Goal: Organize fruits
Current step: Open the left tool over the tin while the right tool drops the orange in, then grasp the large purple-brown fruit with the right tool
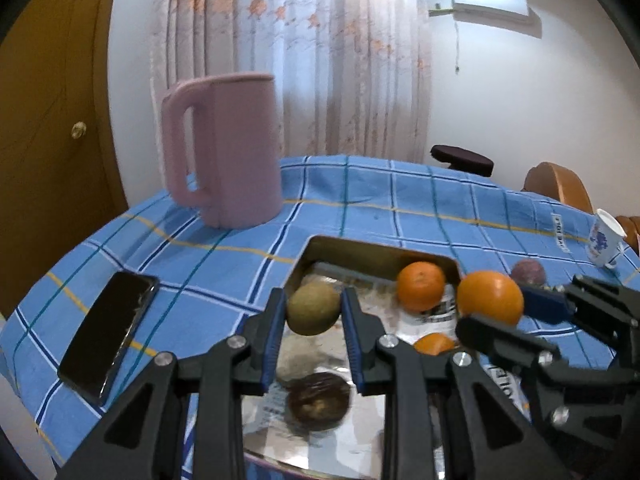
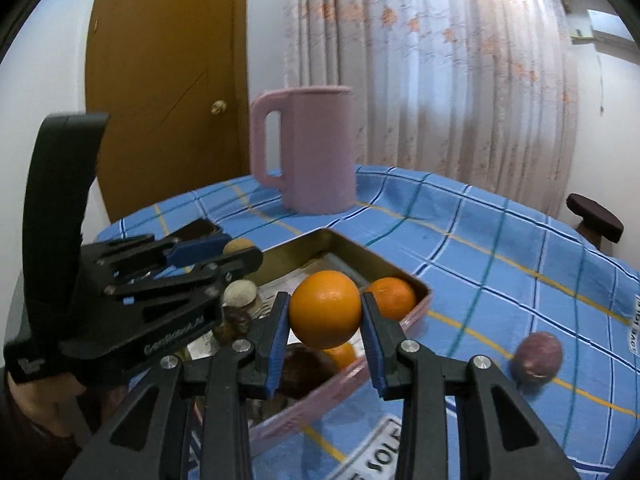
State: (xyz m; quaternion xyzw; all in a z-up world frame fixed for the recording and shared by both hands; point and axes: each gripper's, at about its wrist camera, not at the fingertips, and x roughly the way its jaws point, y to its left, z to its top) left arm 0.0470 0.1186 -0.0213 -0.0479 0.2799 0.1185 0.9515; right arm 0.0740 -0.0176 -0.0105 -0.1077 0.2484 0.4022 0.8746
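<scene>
Left gripper (image 1: 313, 308) is clamped on a greenish fruit (image 1: 313, 309) over the tin tray (image 1: 352, 249), and at its 3 o'clock the right gripper (image 2: 325, 312) squeezes an orange (image 2: 325, 309) above the tray.

1. "GenRobotA…", white letters cut off by the fingers, stands on the side of the left gripper (image 2: 224, 268) in the right wrist view.
2. "LOVE SOLE", partly cut off, stands on a white patch (image 2: 635, 326) of the tablecloth (image 2: 500, 248) at its right edge.
3. Paper (image 1: 430, 314) inside the tin (image 1: 360, 250) carries print too blurred to read.
</scene>
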